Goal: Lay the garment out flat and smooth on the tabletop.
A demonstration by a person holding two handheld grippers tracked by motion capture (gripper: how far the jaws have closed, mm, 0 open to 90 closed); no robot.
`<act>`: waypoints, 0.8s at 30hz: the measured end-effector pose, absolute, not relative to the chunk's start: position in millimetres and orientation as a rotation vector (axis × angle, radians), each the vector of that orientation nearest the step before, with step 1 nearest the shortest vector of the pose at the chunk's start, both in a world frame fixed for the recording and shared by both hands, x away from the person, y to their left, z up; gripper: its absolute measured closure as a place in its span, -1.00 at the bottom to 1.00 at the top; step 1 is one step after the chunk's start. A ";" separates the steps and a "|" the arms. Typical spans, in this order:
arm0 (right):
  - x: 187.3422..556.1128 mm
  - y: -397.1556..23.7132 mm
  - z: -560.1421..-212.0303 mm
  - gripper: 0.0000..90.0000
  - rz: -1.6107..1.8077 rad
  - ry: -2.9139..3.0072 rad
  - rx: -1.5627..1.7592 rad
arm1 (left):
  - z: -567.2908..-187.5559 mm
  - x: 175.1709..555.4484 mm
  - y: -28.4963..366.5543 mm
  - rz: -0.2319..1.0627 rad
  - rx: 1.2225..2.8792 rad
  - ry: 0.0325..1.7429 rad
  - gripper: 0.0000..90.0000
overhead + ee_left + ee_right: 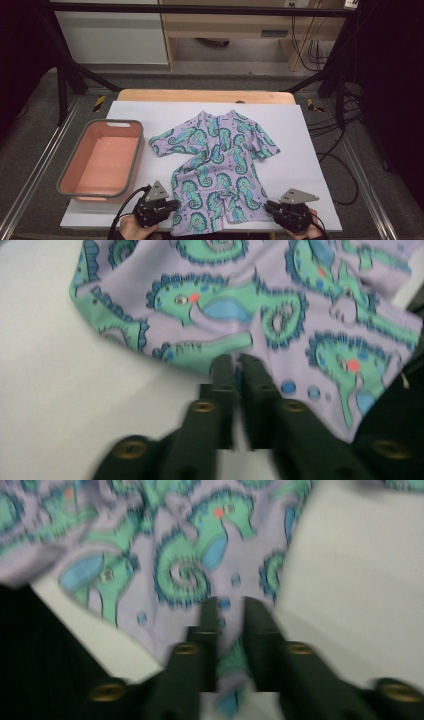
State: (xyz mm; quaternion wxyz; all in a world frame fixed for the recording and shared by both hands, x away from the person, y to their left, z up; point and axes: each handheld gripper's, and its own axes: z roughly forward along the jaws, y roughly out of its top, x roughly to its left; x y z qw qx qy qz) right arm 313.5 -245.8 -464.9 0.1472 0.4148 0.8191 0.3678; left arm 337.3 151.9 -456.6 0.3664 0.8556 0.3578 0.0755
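Lying flat on the white surface [300,150], the soft, light, floppy seahorse suit [215,170] has its bottom corners near both nearly closed grippers [172,206] [267,206], whose fingers pinch cloth edges.

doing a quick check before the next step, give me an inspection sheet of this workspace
surface: white sheet over a wooden table, flat.
job's things: seahorse-print baby suit lies spread, a little rumpled, legs toward the near edge.
clutter: pink tub with grey rim at the left, nothing seen inside.
grippers: left tongs at the suit's near left hem, right tongs over its near right hem; both narrowly parted, a grip cannot be told.
cables: black leads trail from both tongs; more cables on the floor at right.
surroundings: dark frame poles, grey floor, wooden furniture behind.
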 end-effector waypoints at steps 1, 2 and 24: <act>317.4 -241.1 -464.8 0.26 1.078 2.338 1.171 | -457.7 340.1 147.4 0.195 2.196 0.921 0.36; 321.6 -236.0 -464.4 0.19 1.087 2.340 1.143 | -459.6 342.2 142.7 0.210 2.195 0.928 0.25; 318.2 -244.6 -467.9 0.97 0.952 2.374 1.280 | -451.7 328.1 169.5 0.087 2.289 0.858 0.97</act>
